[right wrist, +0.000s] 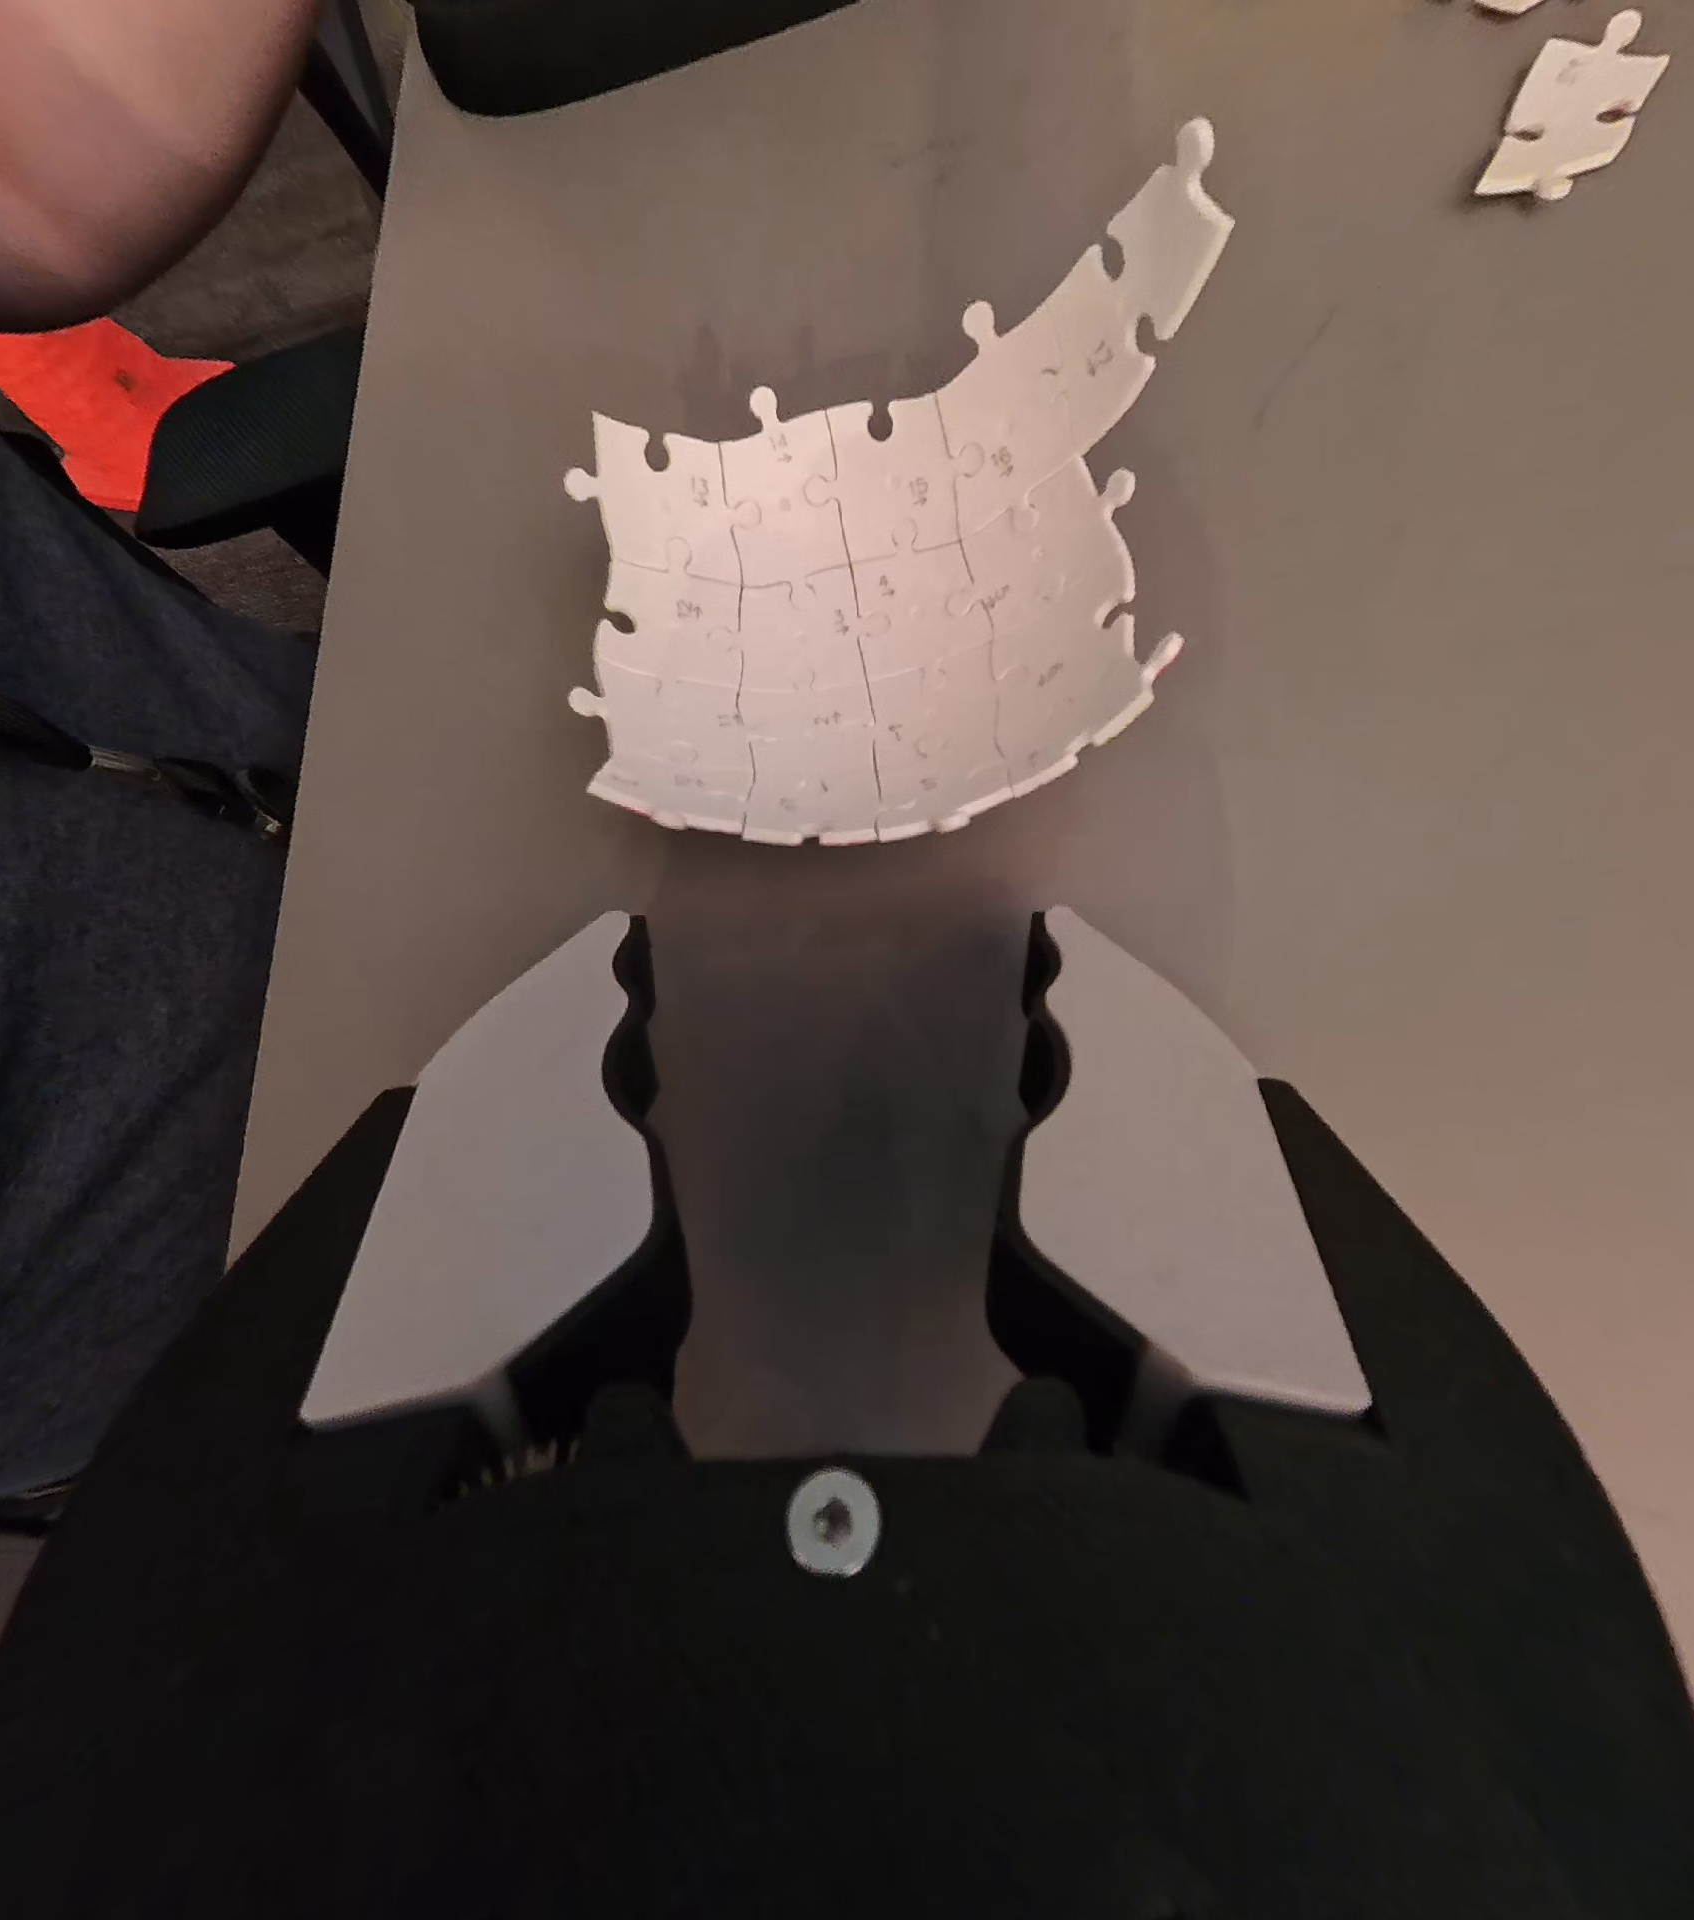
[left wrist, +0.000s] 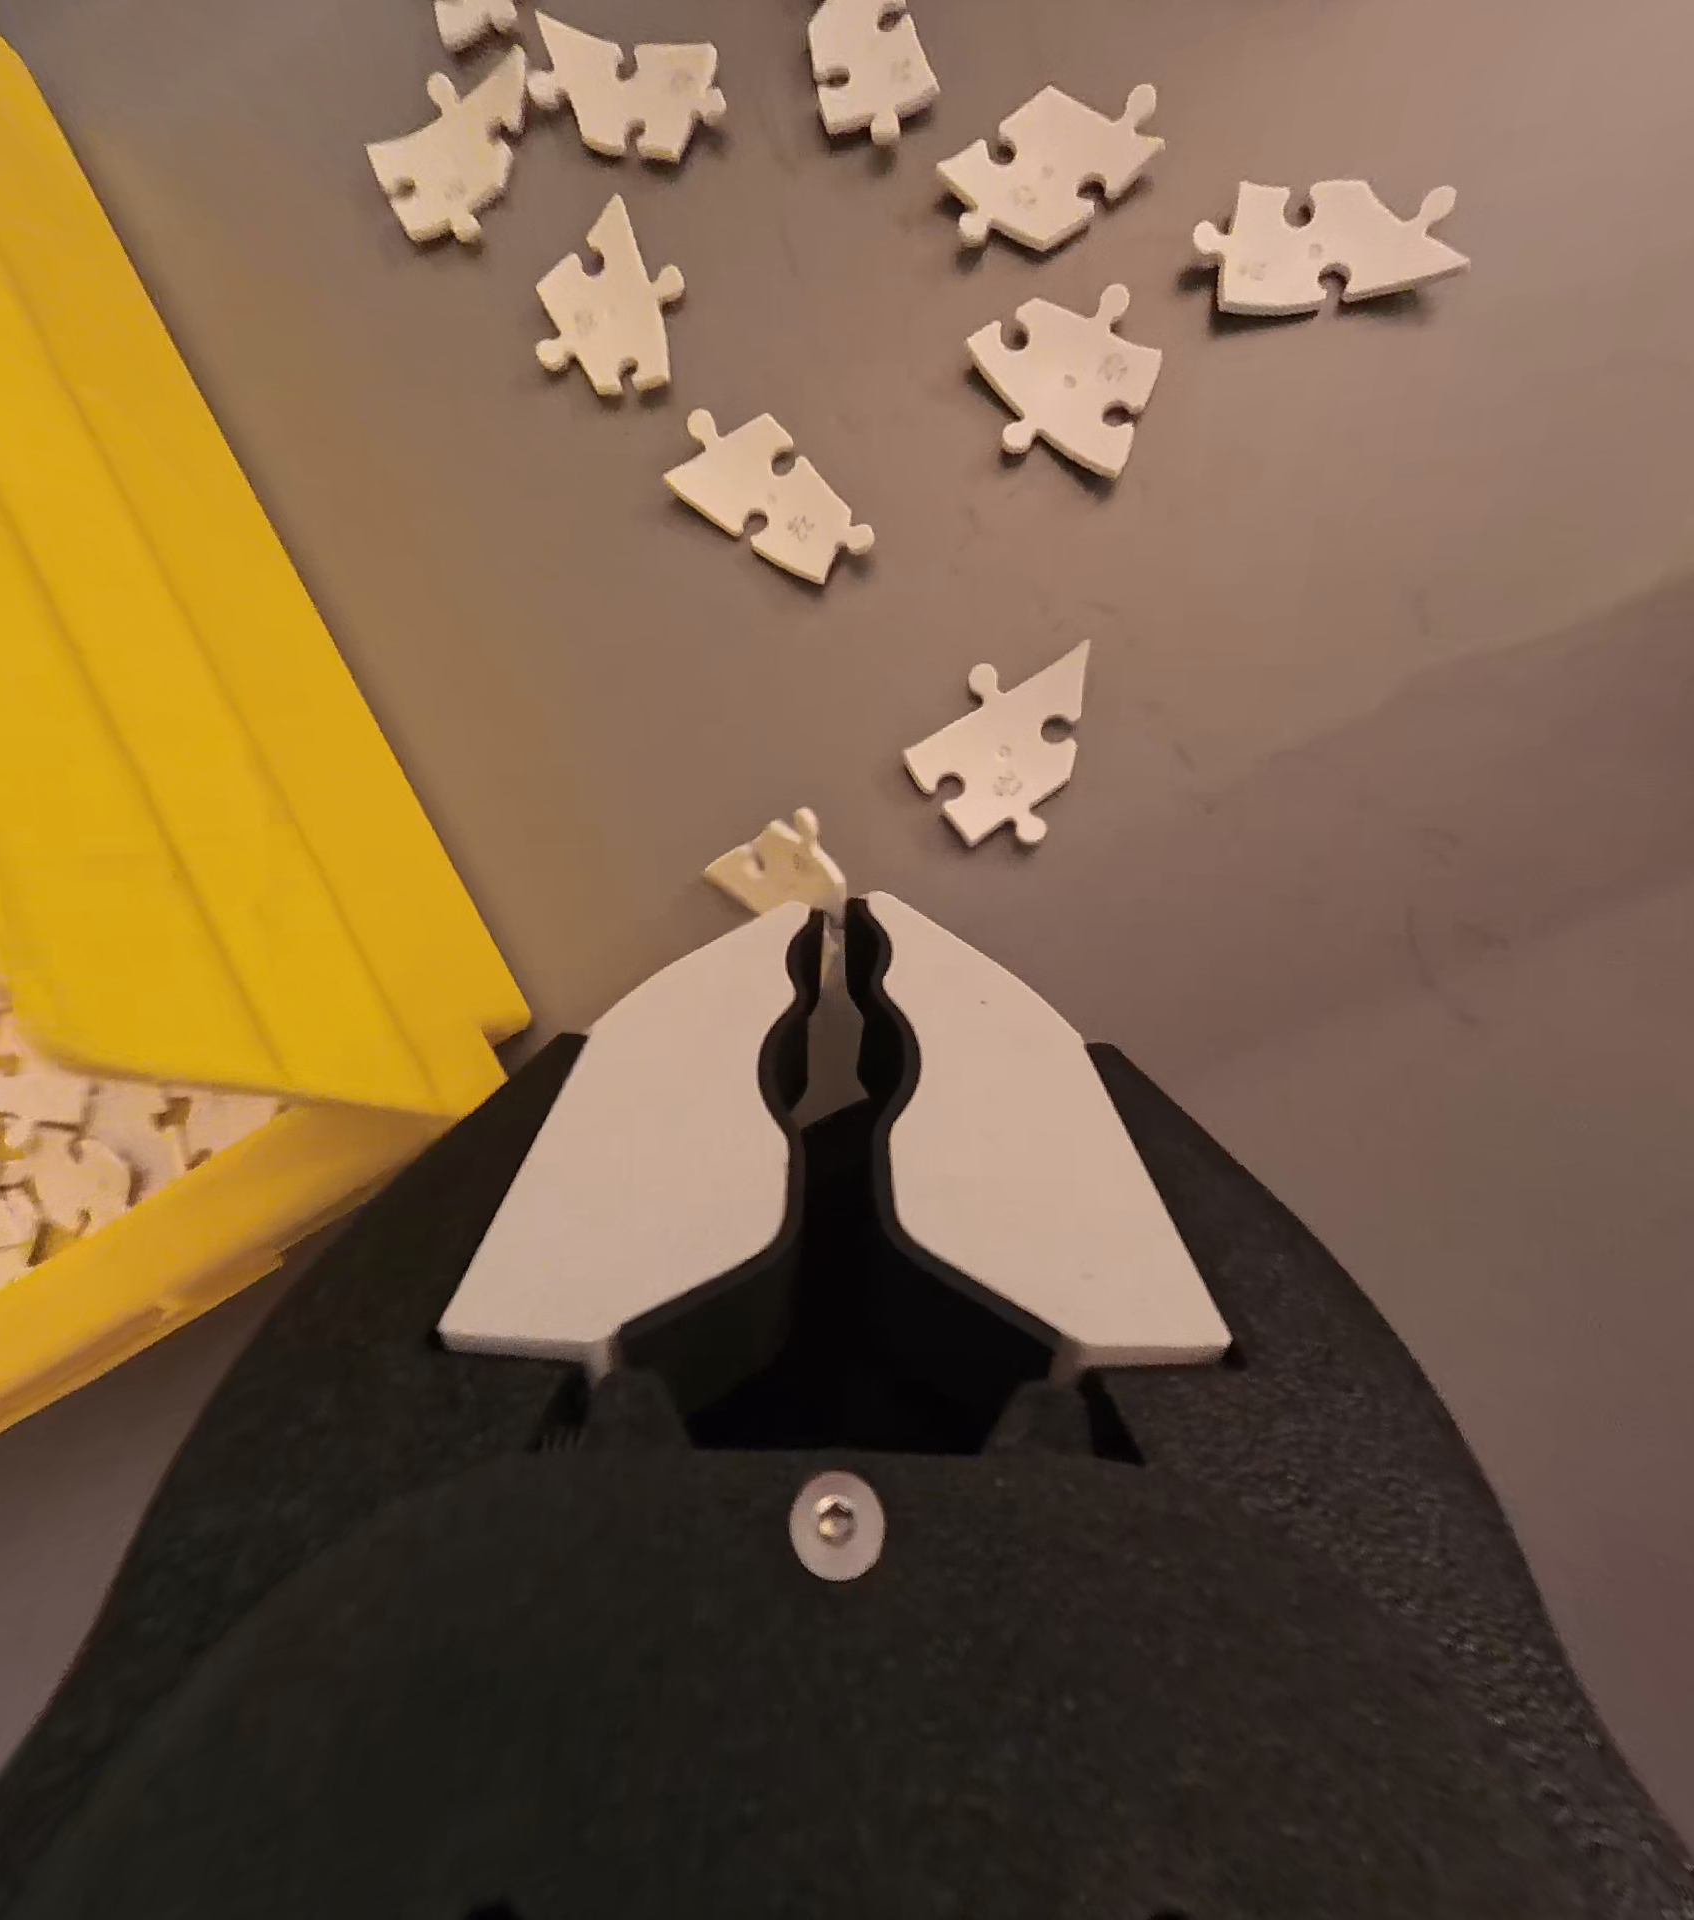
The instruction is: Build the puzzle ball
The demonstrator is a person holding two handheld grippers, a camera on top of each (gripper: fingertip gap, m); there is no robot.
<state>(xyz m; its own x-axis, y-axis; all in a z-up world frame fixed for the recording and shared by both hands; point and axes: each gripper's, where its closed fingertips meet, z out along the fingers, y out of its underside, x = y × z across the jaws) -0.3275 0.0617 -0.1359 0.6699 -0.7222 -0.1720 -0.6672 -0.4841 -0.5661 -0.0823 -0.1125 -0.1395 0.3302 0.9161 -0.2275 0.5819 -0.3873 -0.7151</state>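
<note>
White, thin and stiff, a puzzle piece (left wrist: pixel 783 862) is sitting pinched by its edge in the left gripper (left wrist: pixel 830 906), jaws nearly closed on it. The right gripper (right wrist: pixel 835 920) is hovering wide open and empty before the curved assembled shell (right wrist: pixel 853 644) on the grey table (right wrist: pixel 1445 727). Judged light but fragile at its joints, the shell is best gripped by its rim.

Loose flat white jigsaw pieces (left wrist: pixel 1027 166) on the grey table (left wrist: pixel 1445 935) in the left view — ten, plus one pinched piece (left wrist: pixel 778 860). One yellow plastic bin (left wrist: pixel 147 727), pieces inside uncountable. One curved assembled white puzzle shell (right wrist: pixel 853 623) — right view.
</note>
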